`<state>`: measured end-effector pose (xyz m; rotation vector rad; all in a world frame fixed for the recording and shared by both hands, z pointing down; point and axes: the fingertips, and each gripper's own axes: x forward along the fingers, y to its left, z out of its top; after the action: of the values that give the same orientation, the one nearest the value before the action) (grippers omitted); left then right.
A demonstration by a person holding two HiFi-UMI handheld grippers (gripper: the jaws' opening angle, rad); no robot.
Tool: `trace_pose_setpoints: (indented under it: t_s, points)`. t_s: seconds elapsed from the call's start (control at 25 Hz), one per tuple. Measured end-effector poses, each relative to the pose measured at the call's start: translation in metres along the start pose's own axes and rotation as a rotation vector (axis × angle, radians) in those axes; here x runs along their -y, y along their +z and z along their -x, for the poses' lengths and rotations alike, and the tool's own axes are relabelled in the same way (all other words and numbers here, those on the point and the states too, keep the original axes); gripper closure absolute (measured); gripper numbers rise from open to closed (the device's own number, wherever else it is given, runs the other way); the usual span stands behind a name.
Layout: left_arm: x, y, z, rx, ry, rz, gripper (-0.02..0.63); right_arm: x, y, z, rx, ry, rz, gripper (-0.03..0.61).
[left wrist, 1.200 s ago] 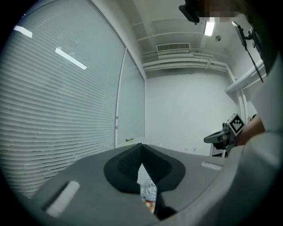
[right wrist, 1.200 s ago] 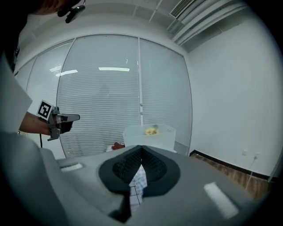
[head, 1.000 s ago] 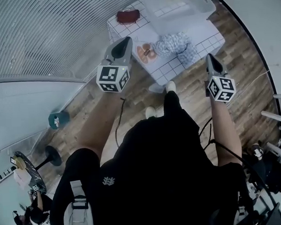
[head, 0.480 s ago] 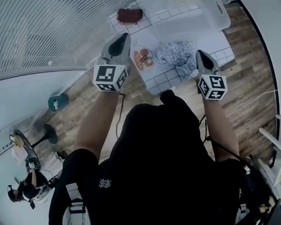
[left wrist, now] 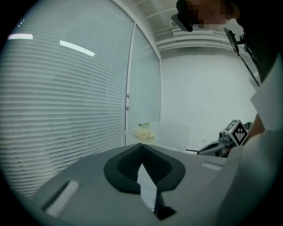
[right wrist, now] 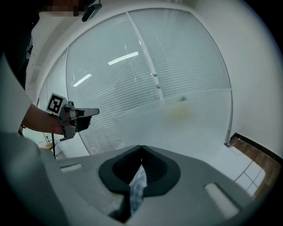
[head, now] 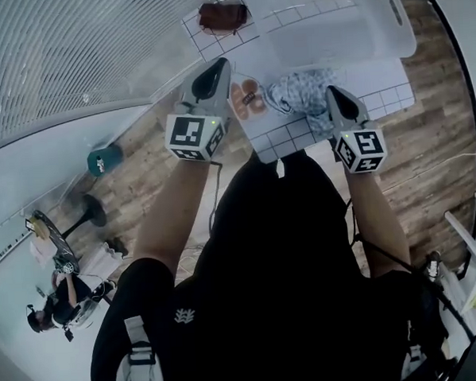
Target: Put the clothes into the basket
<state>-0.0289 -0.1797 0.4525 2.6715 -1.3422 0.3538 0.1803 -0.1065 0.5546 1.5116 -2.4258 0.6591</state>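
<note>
crumpled patterned cloth (head: 300,91), translucent basket (head: 325,38), tiled table (head: 388,98)

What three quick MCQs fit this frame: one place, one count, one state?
1. Where is the garment?
A in the bin
B on the floor
C on the table, beside the sandals

2. How many sandals are there?
A one
B two
C four

3. The fingers of the right gripper are:
A shut
B wide open
C clamped on a sandal

Key: C, it lies on the white tiles outside the bin; B, a pair sits left of the garment in the head view; A, the tips meet in its own view.
</note>
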Motion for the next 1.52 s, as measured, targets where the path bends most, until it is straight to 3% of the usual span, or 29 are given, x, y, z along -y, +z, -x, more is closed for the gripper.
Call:
trace_pose_setpoints:
  t_s: [0.16,0.56,0.84,1.28,1.36,1.52]
  points:
    - [-0.002,-0.025,-0.016,-0.027,-0.045,0.008,0.606,0.001,-0.013,-0.009,-0.017,-0.02,-0.025,0.564]
    - [-0.006,-0.07,-0.043,-0.062,-0.092,0.023,0.606,-0.001,-0.054,-0.034,-0.12,-0.02,-0.045,0.346]
    - [-0.02,-0.083,-0.053,-0.049,-0.067,0.02,0.606,0.001,-0.073,-0.054,-0.177,0.009,-0.028,0.281]
    - [-0.016,-0.113,-0.048,-0.101,-0.07,0.046,0.606,-0.002,-0.112,-0.072,-0.271,-0.011,-0.014,0.283]
    - [-0.016,-0.112,-0.047,-0.099,-0.07,0.044,0.606,-0.003,-0.114,-0.073,-0.282,-0.004,-0.02,0.312]
    - [-0.019,-0.107,-0.045,-0.093,-0.064,0.037,0.606,-0.003,-0.116,-0.071,-0.305,0.0,-0.001,0.454]
